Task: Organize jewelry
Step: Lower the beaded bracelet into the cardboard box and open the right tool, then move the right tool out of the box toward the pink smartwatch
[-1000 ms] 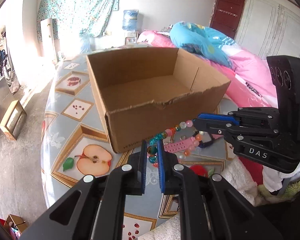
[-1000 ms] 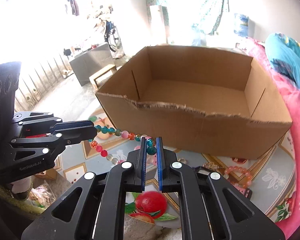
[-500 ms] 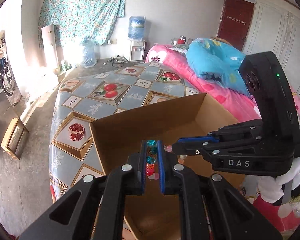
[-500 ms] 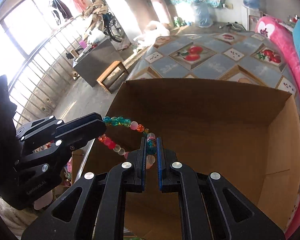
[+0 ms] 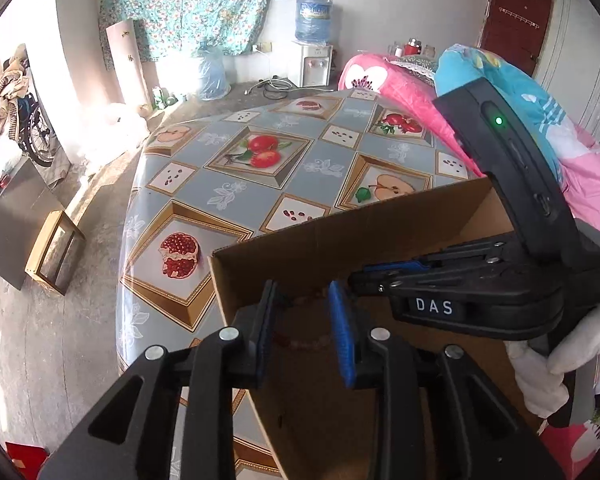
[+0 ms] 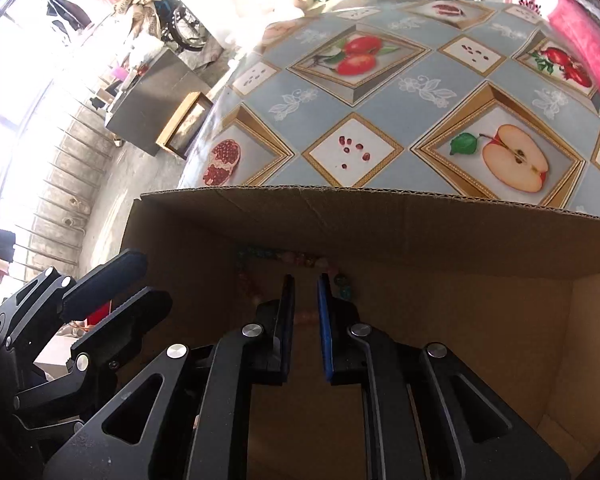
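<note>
Change since half a second ago: both sets of tongs, then pinched on the bead string above the box, are now parted, and the string has been let go onto the box floor.
Bead string (image 6: 276, 258): a strand of small round beads, teal, pink and red with some pale ones, seen dimly in the shade of the box; it is laid in a loose loop against the foot of the far wall.
Bead string from the left wrist view (image 5: 304, 338): reddish beads are seen on the floor between and just beyond the two fingers, not touched by either.
Left tongs (image 5: 302, 312): held open to a moderate gap, with nothing gripped; the tips are lowered inside the box.
Right tongs (image 6: 305, 300): opened only narrowly, with nothing gripped; beads are seen just ahead of the tips and beside the blue pad, and whether the pad touches them cannot be told.
Box (image 6: 420, 216): brown cardboard, open-topped, with both tongs reaching in side by side.
Table (image 5: 236, 184): covered by a cloth printed with fruit, extending beyond the far wall of the box ahead of the tongs.
</note>
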`<state>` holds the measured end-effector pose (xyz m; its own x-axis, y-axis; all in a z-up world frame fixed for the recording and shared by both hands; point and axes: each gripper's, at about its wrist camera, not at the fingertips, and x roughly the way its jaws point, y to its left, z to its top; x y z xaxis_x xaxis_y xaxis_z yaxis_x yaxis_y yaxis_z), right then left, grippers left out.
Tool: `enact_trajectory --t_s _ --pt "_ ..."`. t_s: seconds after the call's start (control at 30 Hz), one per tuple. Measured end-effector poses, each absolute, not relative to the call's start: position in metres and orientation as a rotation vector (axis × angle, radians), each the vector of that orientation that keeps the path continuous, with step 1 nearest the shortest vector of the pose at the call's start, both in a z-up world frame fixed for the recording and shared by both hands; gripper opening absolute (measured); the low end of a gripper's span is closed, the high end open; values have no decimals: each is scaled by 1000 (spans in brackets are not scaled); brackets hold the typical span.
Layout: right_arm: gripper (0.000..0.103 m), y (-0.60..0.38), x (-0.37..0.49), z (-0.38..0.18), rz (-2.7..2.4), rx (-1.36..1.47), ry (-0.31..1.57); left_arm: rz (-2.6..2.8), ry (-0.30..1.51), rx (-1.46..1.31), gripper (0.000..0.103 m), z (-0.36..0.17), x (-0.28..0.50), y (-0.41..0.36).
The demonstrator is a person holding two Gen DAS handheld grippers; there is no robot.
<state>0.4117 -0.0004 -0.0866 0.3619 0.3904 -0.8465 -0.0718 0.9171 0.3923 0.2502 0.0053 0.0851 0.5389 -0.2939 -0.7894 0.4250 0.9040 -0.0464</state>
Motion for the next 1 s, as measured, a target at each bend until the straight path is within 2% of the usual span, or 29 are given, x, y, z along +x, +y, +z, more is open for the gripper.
enact_trajectory --t_s 0.1,0.17,0.27,0.33,0.43,0.53,0.67,0.73,0.97,1.0 --pt "13 -15 391 -57 318 333 1064 -446 807 90 33 110 223 26" --pt "19 -28 365 -29 340 335 967 -470 729 45 38 129 198 42" --pt "38 -47 301 10 361 315 800 -504 622 26 45 148 146 66" --pt "61 -61 253 25 345 289 706 -527 571 36 49 151 109 78" --pt "68 -77 191 24 306 257 601 -544 555 33 56 138 62 91" --pt "69 -86 147 -9 234 281 606 -529 635 -4 58 104 36 90" --pt "69 -79 136 -74 200 390 724 -506 772 29 58 46 28 58" --pt "64 -68 141 -93 191 364 775 -518 786 92 58 26 26 35" --pt "59 -50 177 -124 232 254 853 -600 776 244 58 -2 26 -24" --pt "55 -50 182 -129 232 249 875 -608 769 247 58 -1 24 -27"
